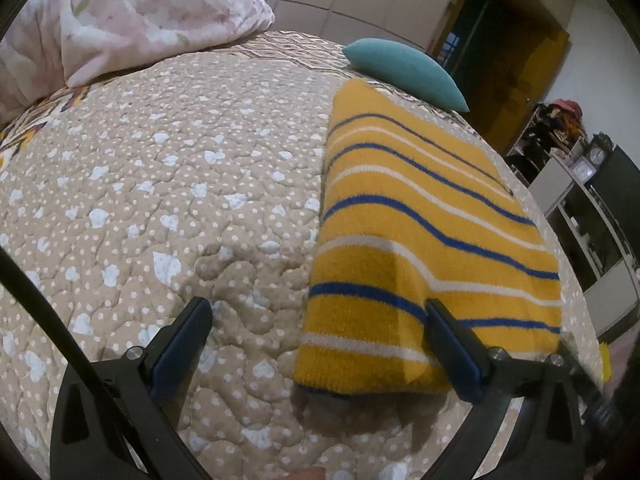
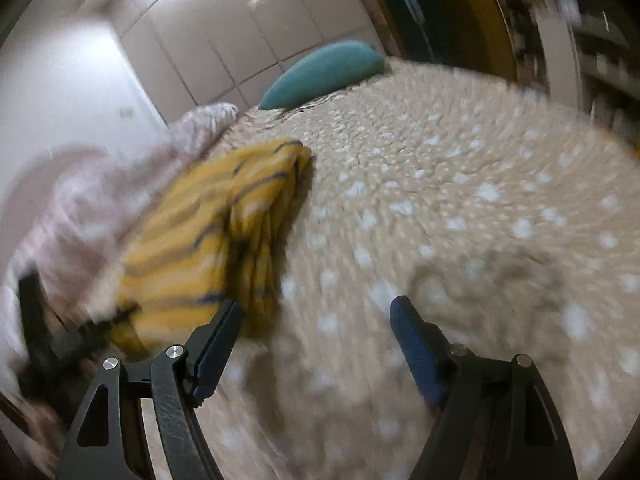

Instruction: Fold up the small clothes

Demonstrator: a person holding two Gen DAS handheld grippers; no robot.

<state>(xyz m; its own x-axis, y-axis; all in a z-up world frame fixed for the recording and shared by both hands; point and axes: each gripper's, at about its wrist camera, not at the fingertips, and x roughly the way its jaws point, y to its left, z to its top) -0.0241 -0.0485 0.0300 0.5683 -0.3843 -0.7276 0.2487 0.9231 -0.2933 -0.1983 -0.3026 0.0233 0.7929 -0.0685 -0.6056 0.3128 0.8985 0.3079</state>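
Black arms of the left gripper (image 1: 320,312) fill the bottom of its view, and its two blue-padded fingers (image 1: 182,344) stand wide apart with nothing between them; the finger at 4 o'clock overlaps the near edge of the folded garment, though contact cannot be judged. One yellow striped garment (image 1: 420,232) lies on the bed (image 1: 160,184), folded into a neat, thick rectangle running from 5 o'clock up toward 1 o'clock. It is a fuzzy mustard knit crossed by thin blue and white stripes. One teal pillow (image 1: 404,70) rests just beyond its far end, and one pink floral blanket (image 1: 120,12) is bunched at 11 o'clock on the tan quilted cover dotted with pale hearts.

From the right wrist, heavily blurred, the right gripper (image 2: 316,320) also has its two fingers (image 2: 218,344) spread, empty, above the quilt. The garment (image 2: 208,240) sits at 9 o'clock, showing stacked layers along its side edge, with the left gripper (image 2: 52,340) dimly beside it.
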